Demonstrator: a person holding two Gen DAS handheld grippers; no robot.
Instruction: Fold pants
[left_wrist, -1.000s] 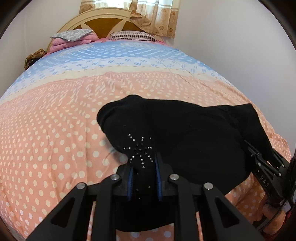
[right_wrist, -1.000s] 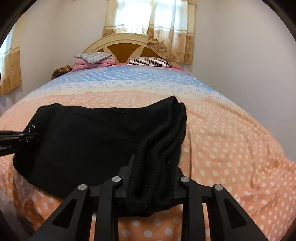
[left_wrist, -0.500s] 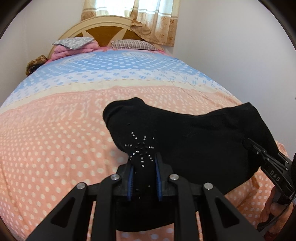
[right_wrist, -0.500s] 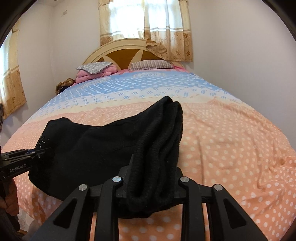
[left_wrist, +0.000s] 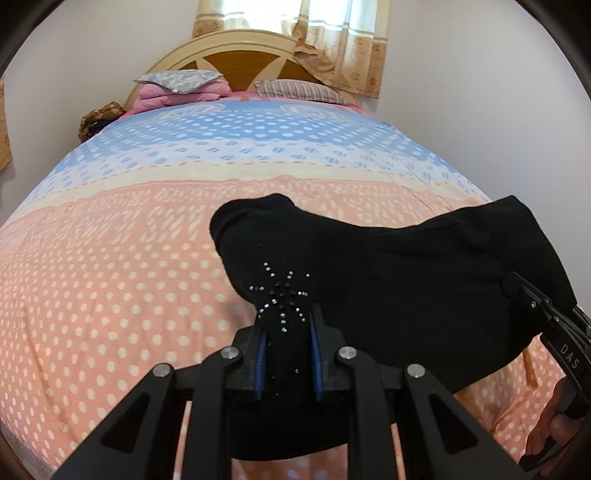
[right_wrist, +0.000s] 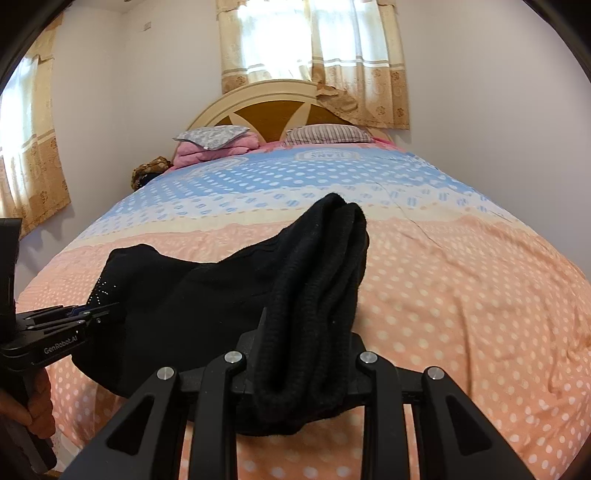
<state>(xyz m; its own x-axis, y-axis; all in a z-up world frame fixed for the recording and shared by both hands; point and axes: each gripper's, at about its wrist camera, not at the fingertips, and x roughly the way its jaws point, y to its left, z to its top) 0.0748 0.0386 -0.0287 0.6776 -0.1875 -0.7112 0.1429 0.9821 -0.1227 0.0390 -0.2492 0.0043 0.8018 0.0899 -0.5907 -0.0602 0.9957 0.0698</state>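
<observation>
1. Black pants are hanging stretched between both tools, low in the frame above the dotted bed; the rhinestone-studded corner is sitting at lower centre of the left view.
2. Left hand-held gripper is clamping that studded corner between its blue pads.
3. Right hand-held gripper is pinching the bunched ribbed edge at lower centre; pillows are lying by the headboard at upper centre.

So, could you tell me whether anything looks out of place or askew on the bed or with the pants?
Nothing looks damaged or spilled. The black pants hang between the left gripper and right gripper, bunched thickly in the right fingers. Behind the headboard, the curtain hem is rumpled on its top edge.
</observation>
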